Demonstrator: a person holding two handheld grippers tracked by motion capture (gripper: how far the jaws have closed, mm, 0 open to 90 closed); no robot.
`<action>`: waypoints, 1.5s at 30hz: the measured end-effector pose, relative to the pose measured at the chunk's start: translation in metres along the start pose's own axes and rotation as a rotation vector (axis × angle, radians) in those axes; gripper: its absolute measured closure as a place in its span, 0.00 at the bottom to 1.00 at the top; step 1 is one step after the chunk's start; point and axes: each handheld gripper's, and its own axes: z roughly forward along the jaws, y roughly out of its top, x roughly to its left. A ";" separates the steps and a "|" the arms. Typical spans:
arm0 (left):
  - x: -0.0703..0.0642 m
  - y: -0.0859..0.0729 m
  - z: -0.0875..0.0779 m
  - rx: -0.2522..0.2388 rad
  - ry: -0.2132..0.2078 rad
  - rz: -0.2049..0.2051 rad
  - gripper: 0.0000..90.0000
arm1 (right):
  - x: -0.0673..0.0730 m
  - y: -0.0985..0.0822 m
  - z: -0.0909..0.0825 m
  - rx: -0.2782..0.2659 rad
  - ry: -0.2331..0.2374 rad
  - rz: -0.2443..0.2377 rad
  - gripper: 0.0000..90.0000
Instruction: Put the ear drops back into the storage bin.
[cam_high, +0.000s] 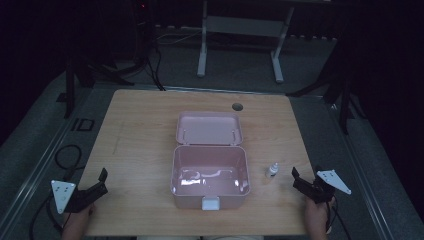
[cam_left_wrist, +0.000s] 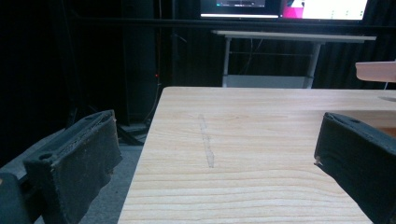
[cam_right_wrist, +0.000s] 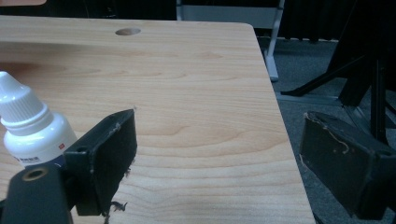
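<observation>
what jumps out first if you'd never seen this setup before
A pale pink lidded box sits open at the middle of the wooden table, its lid laid back behind it. Just right of it stands a small white dropper bottle, close to the open right tongs. The left tongs rest open near the table's left front corner.
</observation>
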 end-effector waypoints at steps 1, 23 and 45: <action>0.000 0.000 0.000 -0.002 0.000 -0.003 0.00 | 0.001 0.000 0.001 0.005 0.001 -0.006 0.12; -0.001 0.000 0.000 0.001 0.006 0.003 0.00 | 0.001 0.016 0.006 0.258 0.090 -0.084 0.12; 0.000 0.000 0.000 0.006 -0.001 -0.002 0.00 | 0.004 0.045 0.007 0.700 0.185 -0.165 0.15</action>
